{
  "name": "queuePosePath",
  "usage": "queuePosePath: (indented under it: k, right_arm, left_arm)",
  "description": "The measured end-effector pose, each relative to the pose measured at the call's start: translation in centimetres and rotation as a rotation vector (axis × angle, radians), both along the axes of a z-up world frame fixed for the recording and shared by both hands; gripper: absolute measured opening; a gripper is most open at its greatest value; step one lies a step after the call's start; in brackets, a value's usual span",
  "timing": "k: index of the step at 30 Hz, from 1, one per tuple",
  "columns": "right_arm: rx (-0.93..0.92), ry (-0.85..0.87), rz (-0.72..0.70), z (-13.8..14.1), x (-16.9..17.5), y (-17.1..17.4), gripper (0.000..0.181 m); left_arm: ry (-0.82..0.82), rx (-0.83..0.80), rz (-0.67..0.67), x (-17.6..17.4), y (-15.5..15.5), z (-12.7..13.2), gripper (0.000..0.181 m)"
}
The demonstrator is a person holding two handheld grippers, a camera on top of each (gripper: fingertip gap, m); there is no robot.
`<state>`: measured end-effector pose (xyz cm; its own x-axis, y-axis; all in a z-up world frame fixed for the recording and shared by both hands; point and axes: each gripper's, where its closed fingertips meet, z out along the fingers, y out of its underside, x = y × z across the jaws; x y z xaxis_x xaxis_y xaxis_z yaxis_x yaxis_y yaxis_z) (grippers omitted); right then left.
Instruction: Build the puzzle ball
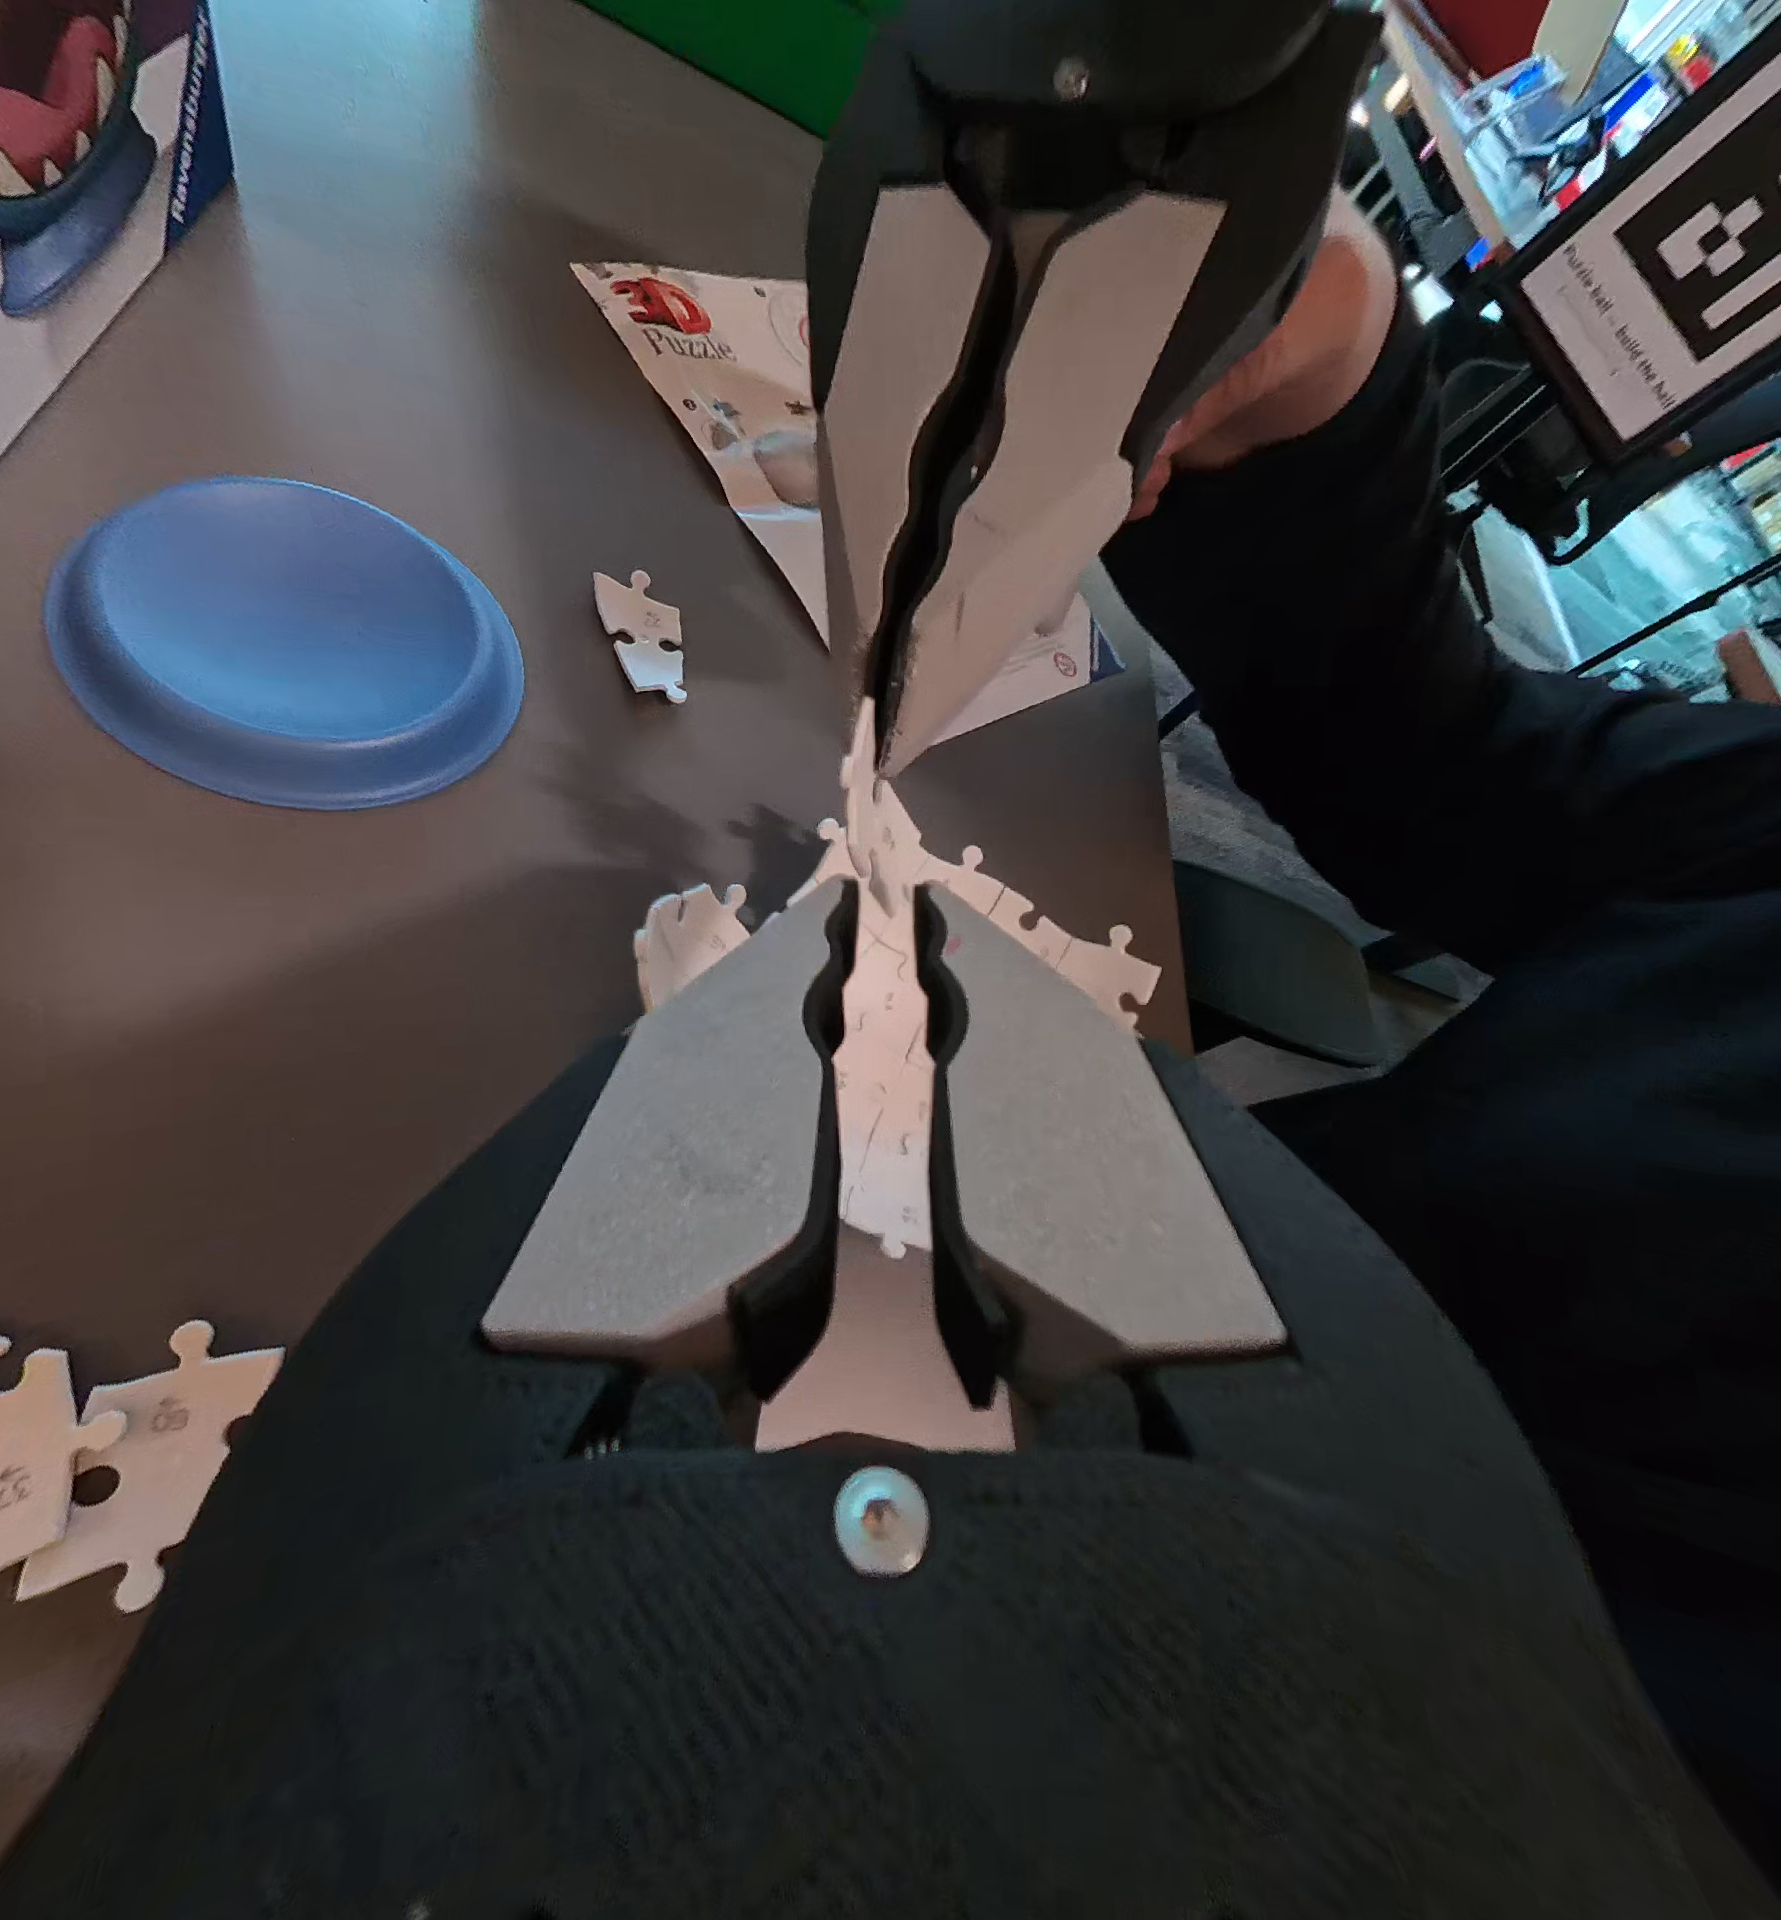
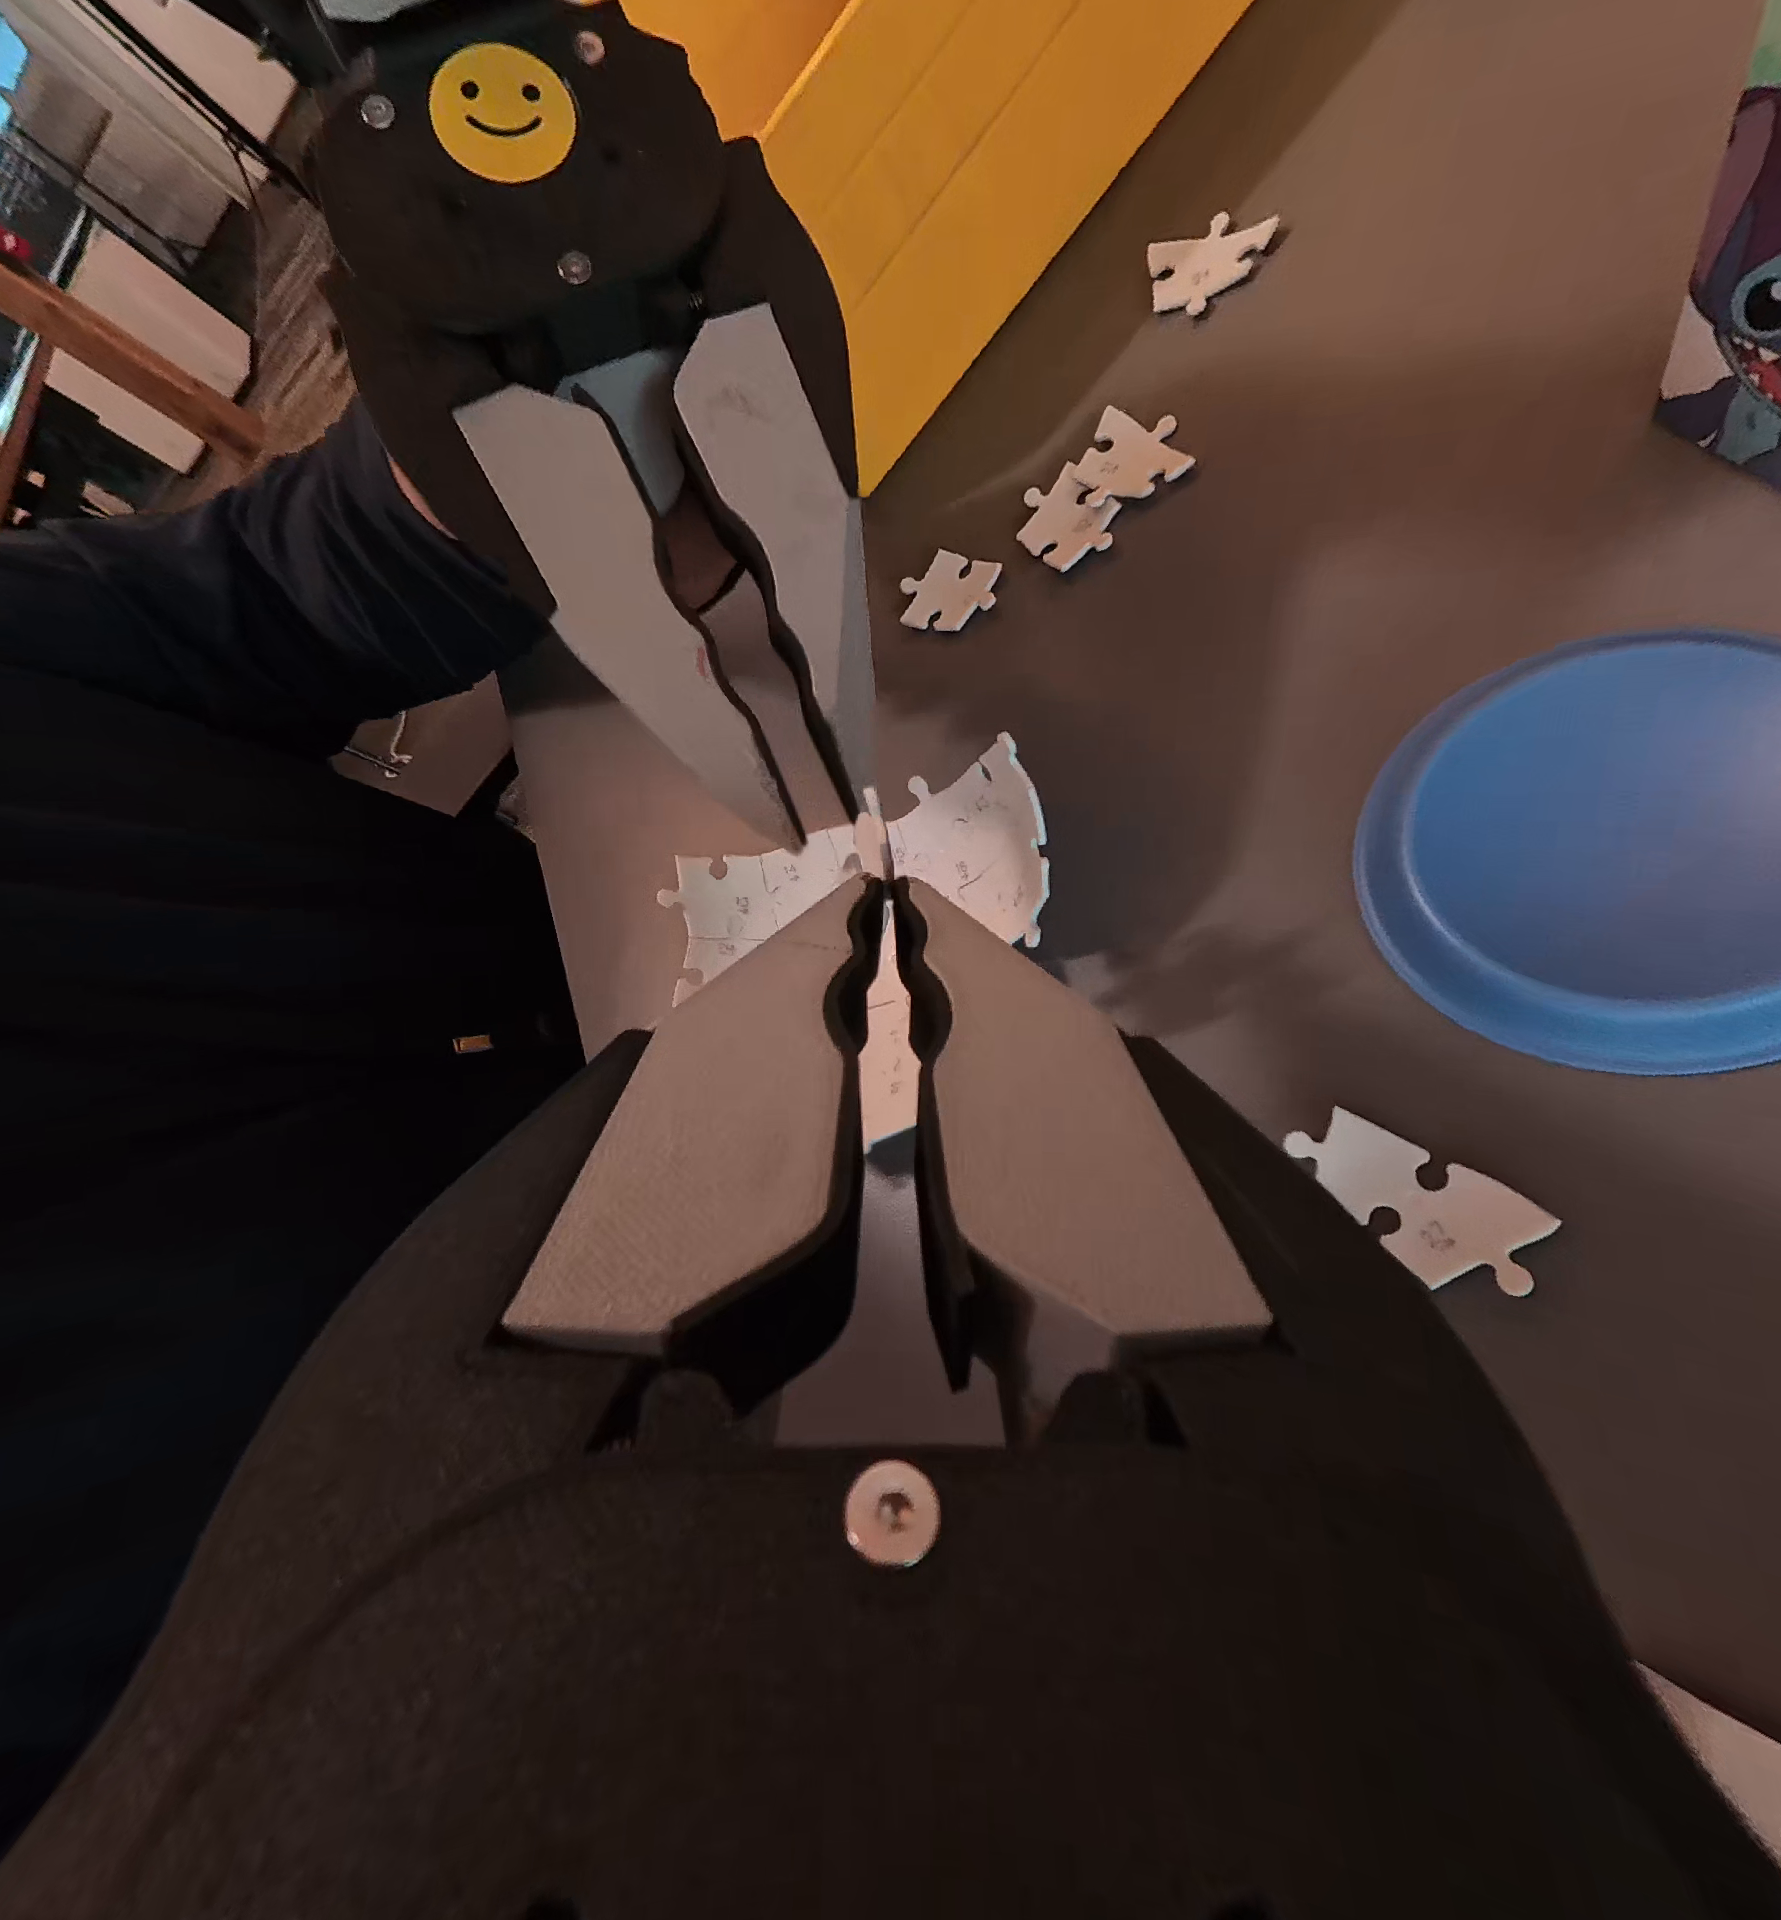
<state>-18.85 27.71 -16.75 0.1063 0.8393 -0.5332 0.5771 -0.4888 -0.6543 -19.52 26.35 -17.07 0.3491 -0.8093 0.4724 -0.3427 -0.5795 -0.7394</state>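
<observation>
Left gripper [image 1: 884, 914] pinches the curved assembled puzzle section [image 1: 891, 1039]; right gripper [image 2: 884, 883] pinches a single piece [image 2: 870, 836] at its edge. Blue stand [image 1: 283, 639] rests on worktop [image 1: 346, 987].

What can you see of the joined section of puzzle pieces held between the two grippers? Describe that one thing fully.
The joined section is a curved white sheet of interlocked pieces, seemingly thin card or plastic, showing its plain, faintly marked backs, with knobs along its edges. It is held above the dark table, not on the blue stand. The left gripper is shut on it from one side; the right gripper pinches a piece at its edge.
</observation>
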Motion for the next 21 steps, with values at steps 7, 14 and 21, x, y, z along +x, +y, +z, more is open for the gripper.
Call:
queuePosePath:
  k: [7,14,21]
  right_arm:
    - [0.013,0.011,-0.005,0.1,-0.2,0.0,0.0]
    - [0.021,0.022,-0.009,-0.3,0.0,-0.2,0.0]
    - [-0.015,0.069,-0.014,-0.6,0.1,-0.3,0.0]
  left_arm:
    - [-0.053,-0.021,0.001,0.6,0.6,1.1,0.0]
    - [-0.047,-0.004,-0.025,1.7,0.7,1.5,0.0]
    - [-0.043,0.011,-0.031,2.4,1.3,1.4,0.0]
